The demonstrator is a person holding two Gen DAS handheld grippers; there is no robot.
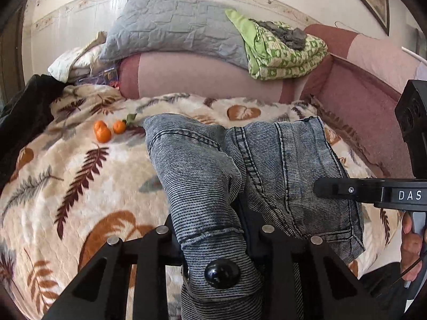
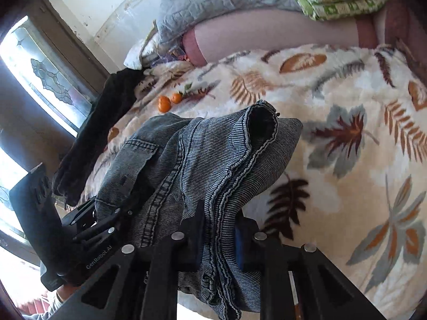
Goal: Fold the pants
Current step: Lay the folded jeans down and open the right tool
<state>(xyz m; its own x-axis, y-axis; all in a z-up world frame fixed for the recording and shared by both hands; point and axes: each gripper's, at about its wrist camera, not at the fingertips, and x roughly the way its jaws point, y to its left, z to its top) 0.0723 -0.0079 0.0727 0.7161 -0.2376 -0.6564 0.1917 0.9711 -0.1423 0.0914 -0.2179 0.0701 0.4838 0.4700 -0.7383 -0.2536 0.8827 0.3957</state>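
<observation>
Grey-blue washed jeans (image 1: 267,165) lie bunched on a leaf-patterned fleece blanket (image 1: 80,186). My left gripper (image 1: 213,229) is shut on a fold of the jeans at a hem, the cloth draped over its fingers. My right gripper (image 2: 218,240) is shut on several stacked denim layers (image 2: 208,170) and holds them up above the blanket. The right gripper's finger (image 1: 347,189) shows in the left wrist view on the jeans' right side. The left gripper (image 2: 93,226) shows in the right wrist view, at the jeans' pocket side.
Mandarins (image 1: 102,132) lie on the blanket at the far left. A black garment (image 2: 101,122) hangs over the left edge. A grey pillow (image 1: 173,29), a green quilt (image 1: 283,50) and a pink bolster (image 1: 200,74) line the back. A window (image 2: 40,74) is at the left.
</observation>
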